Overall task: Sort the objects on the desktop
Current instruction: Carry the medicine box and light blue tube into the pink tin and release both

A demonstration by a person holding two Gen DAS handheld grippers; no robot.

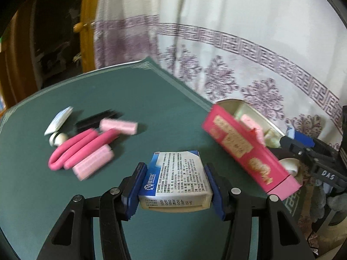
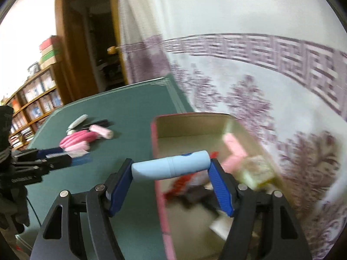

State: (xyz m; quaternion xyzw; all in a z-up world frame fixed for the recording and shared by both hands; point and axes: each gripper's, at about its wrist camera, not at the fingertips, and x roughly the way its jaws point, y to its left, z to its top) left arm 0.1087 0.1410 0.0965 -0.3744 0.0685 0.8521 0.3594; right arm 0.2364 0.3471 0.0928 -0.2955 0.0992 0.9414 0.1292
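Above the green table (image 1: 130, 99), the left gripper (image 1: 174, 186) pinches a blue-and-white carton (image 1: 177, 177) while the right gripper (image 2: 171, 174) clamps a pale blue tube (image 2: 171, 166) endwise; the pink tin (image 2: 195, 130) at one o'clock wants centred, low releases.

White curtain (image 2: 238, 10) w/ purple pattern, wooden doorway (image 2: 86, 43), bookshelf (image 2: 36, 99) at left.

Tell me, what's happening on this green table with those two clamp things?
A person is tidying a desk with two hand-held grippers. The left gripper clamps a small blue-and-white box; the right gripper clamps a pale blue tube at the edge of an open pink tin that already holds several items. Pink hair rollers and other bits lie on the green table.
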